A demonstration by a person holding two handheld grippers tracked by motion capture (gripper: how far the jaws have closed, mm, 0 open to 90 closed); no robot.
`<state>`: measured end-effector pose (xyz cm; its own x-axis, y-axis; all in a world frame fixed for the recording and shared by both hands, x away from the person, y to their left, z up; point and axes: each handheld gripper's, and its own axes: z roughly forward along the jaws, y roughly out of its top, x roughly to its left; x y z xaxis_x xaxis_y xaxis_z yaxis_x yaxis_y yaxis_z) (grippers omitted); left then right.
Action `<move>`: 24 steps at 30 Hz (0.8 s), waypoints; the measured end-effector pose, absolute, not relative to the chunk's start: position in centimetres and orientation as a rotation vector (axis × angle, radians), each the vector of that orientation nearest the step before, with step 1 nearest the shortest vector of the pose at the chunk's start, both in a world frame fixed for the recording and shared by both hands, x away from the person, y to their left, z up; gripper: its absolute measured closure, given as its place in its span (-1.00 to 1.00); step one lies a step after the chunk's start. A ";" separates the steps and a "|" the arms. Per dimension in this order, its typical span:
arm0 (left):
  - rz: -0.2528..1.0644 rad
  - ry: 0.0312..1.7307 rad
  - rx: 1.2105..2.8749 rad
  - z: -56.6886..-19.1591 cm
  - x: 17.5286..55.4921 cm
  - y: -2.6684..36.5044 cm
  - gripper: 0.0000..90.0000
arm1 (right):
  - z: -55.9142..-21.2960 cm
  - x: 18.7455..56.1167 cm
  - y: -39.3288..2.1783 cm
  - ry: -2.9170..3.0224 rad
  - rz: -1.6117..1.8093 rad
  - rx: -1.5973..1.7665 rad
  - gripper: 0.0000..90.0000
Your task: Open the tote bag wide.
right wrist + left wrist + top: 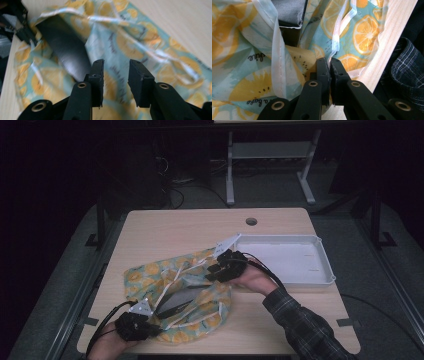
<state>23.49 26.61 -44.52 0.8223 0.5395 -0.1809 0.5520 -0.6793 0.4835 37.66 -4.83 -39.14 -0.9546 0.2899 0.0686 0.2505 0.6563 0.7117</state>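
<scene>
Lemon-print bag (180, 292) lay spread across the near left half of the wooden table (190, 225), its mouth gaping toward me with a dark flat box (176, 302) showing inside. At the near left edge I had my left gripper (150, 320) pinched together on the bag's fabric; in the left gripper view the jaws met on a fold of the printed cloth beside a white seam (277, 60), with the dark box (289, 15) tucked in the opening beyond and the table's pale edge (387, 42) running past a plaid sleeve (407, 72) on the right. Farther right, my right gripper (212, 270) hung over the bag's far rim, just beside the white tray (325, 270). Its jaws stood apart with nothing between them, and the right gripper view looked past them down at the blurred lemon cloth (130, 42) and the box's dark lid (62, 47). The white tray sat on the far right of the table, close to the bag's far corner; whether the two touched I could not tell.
</scene>
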 end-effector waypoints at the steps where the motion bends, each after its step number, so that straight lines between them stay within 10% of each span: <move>1: -0.031 0.803 2.473 -44.5 23.5 26.6 0.92 | -39.3 37.5 -5.0 2.819 1.192 0.455 0.43; 11: -0.037 0.808 2.476 -44.5 23.5 26.6 0.92 | -40.8 36.8 -4.6 2.849 1.177 0.427 0.45; 18: -0.036 0.803 2.482 -44.5 23.6 26.6 0.92 | -41.2 36.9 -4.2 2.831 1.129 0.414 0.97; 24: -0.036 0.795 2.489 -44.5 23.6 26.7 0.92 | -40.7 37.3 -4.5 2.782 1.160 0.472 1.00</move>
